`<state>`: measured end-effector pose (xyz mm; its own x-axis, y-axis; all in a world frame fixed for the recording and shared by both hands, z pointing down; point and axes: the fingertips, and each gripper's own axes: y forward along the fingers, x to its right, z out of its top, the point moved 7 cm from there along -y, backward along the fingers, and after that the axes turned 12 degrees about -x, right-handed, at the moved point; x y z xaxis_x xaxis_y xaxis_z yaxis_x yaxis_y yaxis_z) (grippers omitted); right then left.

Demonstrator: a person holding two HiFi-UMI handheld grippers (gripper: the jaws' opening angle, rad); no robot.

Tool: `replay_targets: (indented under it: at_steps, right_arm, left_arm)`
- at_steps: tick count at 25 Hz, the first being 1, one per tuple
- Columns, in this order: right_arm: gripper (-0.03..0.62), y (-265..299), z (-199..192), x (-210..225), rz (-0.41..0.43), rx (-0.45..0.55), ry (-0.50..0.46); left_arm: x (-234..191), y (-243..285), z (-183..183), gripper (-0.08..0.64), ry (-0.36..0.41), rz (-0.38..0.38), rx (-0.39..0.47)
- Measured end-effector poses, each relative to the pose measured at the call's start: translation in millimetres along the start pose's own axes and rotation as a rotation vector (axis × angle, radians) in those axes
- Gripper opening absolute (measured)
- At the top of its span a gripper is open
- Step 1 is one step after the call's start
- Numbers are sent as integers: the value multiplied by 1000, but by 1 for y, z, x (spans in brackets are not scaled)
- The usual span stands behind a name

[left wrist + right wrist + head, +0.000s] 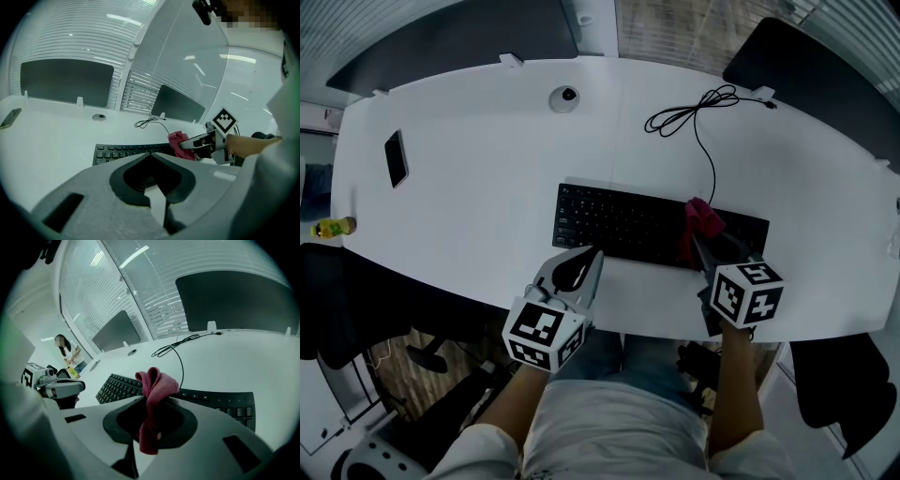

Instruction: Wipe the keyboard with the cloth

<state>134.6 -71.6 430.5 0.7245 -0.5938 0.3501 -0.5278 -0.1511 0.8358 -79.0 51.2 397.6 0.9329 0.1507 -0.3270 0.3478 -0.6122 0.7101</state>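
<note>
A black keyboard (619, 223) lies across the white desk (487, 112), its cable (698, 117) coiling toward the far edge. My right gripper (701, 242) is shut on a bunched pink-red cloth (701, 221), held just above the keyboard's right part; the cloth (152, 399) hangs pinched between the jaws over the keys (117, 386). My left gripper (589, 261) sits shut at the keyboard's near edge, left of centre, with nothing held. From the left gripper view the keyboard (123, 152) and the cloth (178, 143) in the right gripper (199, 143) show ahead.
A dark phone (396, 157) lies at the desk's left. A round grey disc (564, 97) sits near the far edge. A yellow bottle (333, 226) is at the left rim. Dark chairs (825, 84) stand behind the desk. A person (68, 350) stands far off.
</note>
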Motion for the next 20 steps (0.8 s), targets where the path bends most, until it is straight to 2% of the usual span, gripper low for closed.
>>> replay_targets:
  at_steps: [20]
  right_arm:
    - [61,52,23,-90,81,-50,-95]
  left_arm:
    - [-64,-41,-20,11,-68,48,31]
